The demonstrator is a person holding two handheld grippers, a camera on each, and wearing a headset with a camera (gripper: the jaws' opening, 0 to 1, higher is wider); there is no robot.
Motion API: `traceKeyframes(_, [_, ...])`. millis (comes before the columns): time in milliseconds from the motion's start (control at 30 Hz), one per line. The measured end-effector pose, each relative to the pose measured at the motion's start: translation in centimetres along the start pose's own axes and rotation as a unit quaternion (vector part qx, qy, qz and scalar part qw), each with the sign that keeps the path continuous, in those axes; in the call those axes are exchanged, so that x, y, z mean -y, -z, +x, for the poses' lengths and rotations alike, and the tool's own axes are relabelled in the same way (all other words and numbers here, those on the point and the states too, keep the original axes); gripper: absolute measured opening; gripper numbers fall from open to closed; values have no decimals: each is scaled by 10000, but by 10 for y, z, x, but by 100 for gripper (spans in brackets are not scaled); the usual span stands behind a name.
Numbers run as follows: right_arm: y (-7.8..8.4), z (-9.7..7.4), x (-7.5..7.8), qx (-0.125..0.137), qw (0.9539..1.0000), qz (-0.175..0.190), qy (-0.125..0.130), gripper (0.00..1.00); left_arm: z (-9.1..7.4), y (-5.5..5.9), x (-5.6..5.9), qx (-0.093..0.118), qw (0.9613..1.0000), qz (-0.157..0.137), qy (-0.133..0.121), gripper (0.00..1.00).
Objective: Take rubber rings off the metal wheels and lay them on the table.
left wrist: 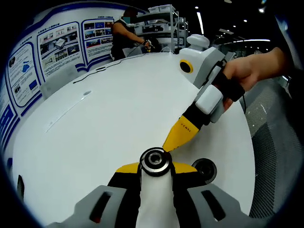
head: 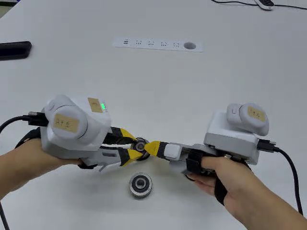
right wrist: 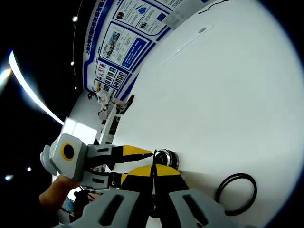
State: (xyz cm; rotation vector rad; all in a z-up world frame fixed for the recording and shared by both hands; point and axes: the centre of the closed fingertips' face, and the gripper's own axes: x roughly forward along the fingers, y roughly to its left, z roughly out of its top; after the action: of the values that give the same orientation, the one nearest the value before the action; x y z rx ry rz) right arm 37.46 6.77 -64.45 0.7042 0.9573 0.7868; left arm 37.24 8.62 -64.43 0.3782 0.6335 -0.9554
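Table (head: 158, 81) white, wall posters (left wrist: 61, 40) behind. Left gripper (head: 134, 145) clamps a wheel (left wrist: 156, 160); right gripper (head: 152, 147) jaws pressed together at its rim. Right gripper view: loose rubber ring (right wrist: 237, 176) on table.

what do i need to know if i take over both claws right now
Left claw: shut on a metal wheel.
Right claw: shut, tip against that wheel's rim; whether it pinches rubber there is unclear.
Done: one rubber ring lies loose on the table.
Left: strip the held wheel, then check the second wheel lying on the table; I cannot tell if it is stripped.
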Motion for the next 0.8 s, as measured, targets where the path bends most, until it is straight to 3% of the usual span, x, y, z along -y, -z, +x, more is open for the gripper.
traceKeyframes(67, [1, 0, -2, -28, 10000, -18, -32, 2, -8, 3, -5, -1, 9999, -16, -123, 29])
traceKeyframes(200, [-1, 0, -6, 4, 10000, -16, -98, 2, -18, 3, -9, 63, 9996, -75, -275, 26])
traceKeyframes(400, [-18, -10, -19, 304, 9987, 187, -371, 2, -21, -5, -7, 181, 9995, -62, -259, 28])
traceKeyframes(567, [-31, -32, -1, 551, 9978, 335, -162, 2, -18, -17, -8, 333, 9991, -41, -273, 27])
traceKeyframes(800, [-22, -58, 31, 603, 9962, 589, 206, 2, -15, -28, -6, 504, 9983, 50, -298, 25])
